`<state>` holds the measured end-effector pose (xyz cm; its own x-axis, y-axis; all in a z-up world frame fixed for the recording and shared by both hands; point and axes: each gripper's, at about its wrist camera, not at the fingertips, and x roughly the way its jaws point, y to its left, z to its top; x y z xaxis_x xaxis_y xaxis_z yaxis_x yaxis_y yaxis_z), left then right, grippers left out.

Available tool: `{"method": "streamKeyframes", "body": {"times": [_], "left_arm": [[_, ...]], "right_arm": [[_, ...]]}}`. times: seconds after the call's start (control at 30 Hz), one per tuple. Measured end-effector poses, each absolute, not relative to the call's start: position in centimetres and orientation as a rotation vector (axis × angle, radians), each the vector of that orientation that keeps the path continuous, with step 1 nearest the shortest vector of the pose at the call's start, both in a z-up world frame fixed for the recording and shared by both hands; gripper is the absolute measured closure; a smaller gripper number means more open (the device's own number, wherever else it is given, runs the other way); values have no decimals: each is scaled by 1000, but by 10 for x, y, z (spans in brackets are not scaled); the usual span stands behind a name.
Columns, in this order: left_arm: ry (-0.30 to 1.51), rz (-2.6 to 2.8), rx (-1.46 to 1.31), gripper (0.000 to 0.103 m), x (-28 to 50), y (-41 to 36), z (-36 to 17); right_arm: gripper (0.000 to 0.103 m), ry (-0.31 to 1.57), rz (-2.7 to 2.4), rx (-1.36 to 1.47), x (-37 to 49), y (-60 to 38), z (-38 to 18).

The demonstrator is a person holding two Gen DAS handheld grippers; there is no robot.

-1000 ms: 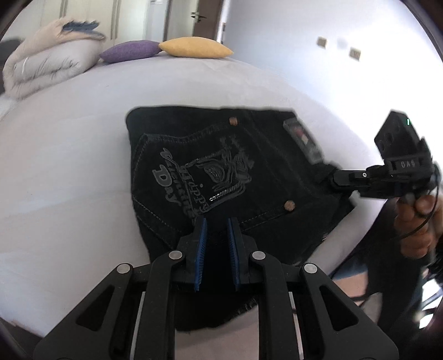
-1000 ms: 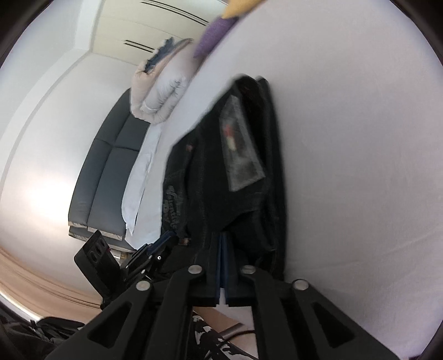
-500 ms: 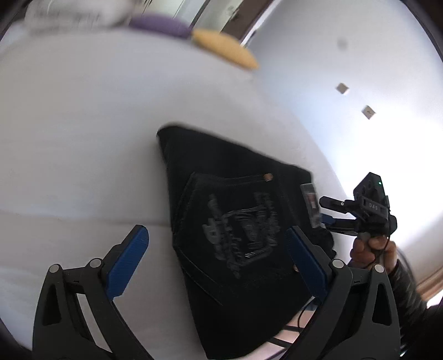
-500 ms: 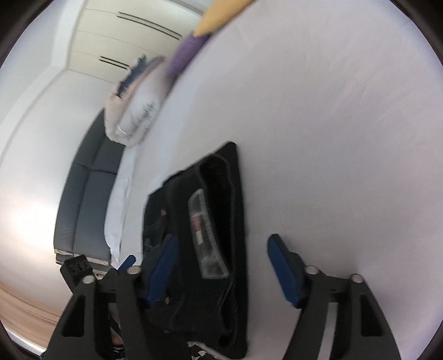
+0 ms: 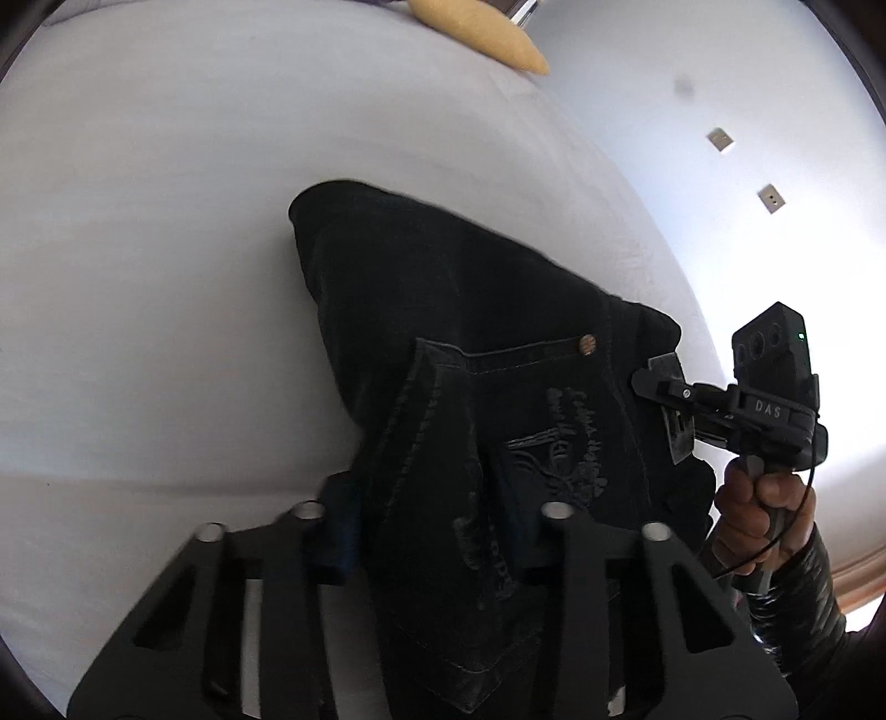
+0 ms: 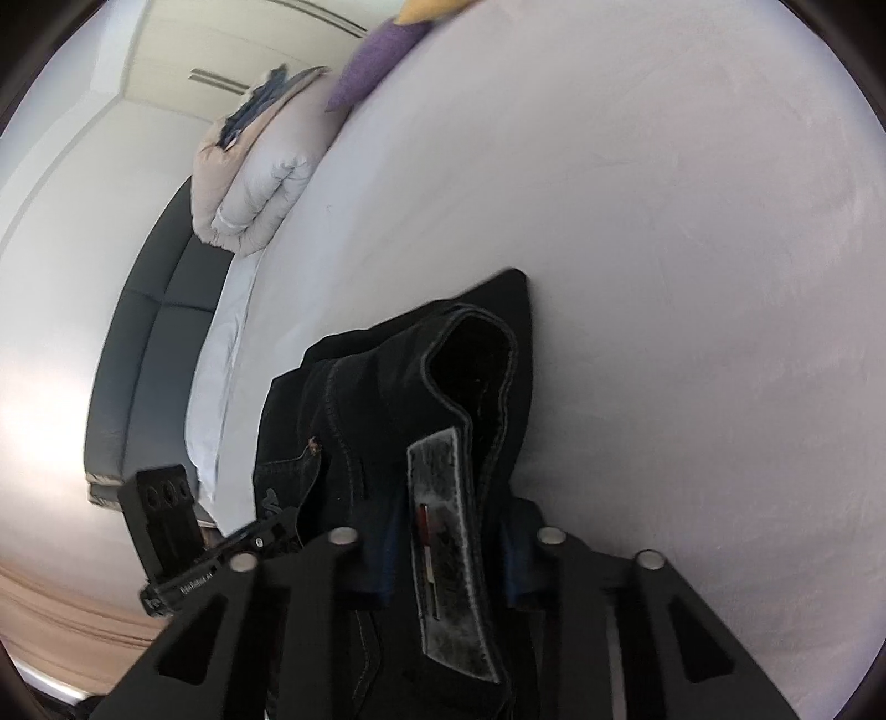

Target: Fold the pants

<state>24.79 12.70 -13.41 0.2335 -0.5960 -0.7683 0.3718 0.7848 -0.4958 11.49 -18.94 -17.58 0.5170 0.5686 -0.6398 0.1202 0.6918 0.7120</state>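
Left wrist view first: the black pants (image 5: 470,387) were lying folded up on the bed (image 5: 166,277), taking up the middle and running down toward 6 o'clock. The left claw (image 5: 426,526) sat right at the bottom, fingers partly spread with a bunched fold of denim around the back pocket (image 5: 531,443) between them; the blue pads (image 5: 338,531) looked to be pressing on the cloth from both sides, so I'd call it a grip on the pants. Over at 3 o'clock the right claw (image 5: 659,387) reached in at the waistband edge, by the grey label (image 5: 678,426), with the person's hand (image 5: 764,504) wrapped around its handle. Couldn't really read its fingers from here. A yellow pillow (image 5: 482,33) sat up at 12 o'clock on the far side of the bed.

Right wrist view: the pants (image 6: 421,399) rose from 6 o'clock toward the centre, waistband standing up in an open loop. The right claw (image 6: 448,559) had its fingers set at a medium gap with the waistband and the grey label (image 6: 448,543) between them, pads against the fabric, so holding the pants too. The left claw (image 6: 277,526) poked in at 8 o'clock, touching the denim. A purple pillow (image 6: 376,55) and a rolled duvet (image 6: 255,183) were up around 11 o'clock, with a dark sofa (image 6: 138,360) at 9 o'clock beside the bed (image 6: 664,221).
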Motion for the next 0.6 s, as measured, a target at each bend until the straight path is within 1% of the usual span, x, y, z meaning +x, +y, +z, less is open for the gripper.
{"method": "streamKeyframes", "body": {"times": [0.07,0.23,0.33,0.47,0.6], "left_arm": [[1138,-681,-234,78,246,131,-123],[1009,-714,-191,79,257,128,-67],[968,-730,-177,79,282,119,-44],[968,-738,-154,79,321,96,-40],[1000,-745,-119,79,352,76,-64]], "right_arm": [[84,987,310,774,113,-189,-163],[85,889,355,758,120,-197,-117],[85,852,345,737,139,-213,-95],[85,839,304,727,169,-236,-85],[85,875,243,742,199,-265,-108]]}}
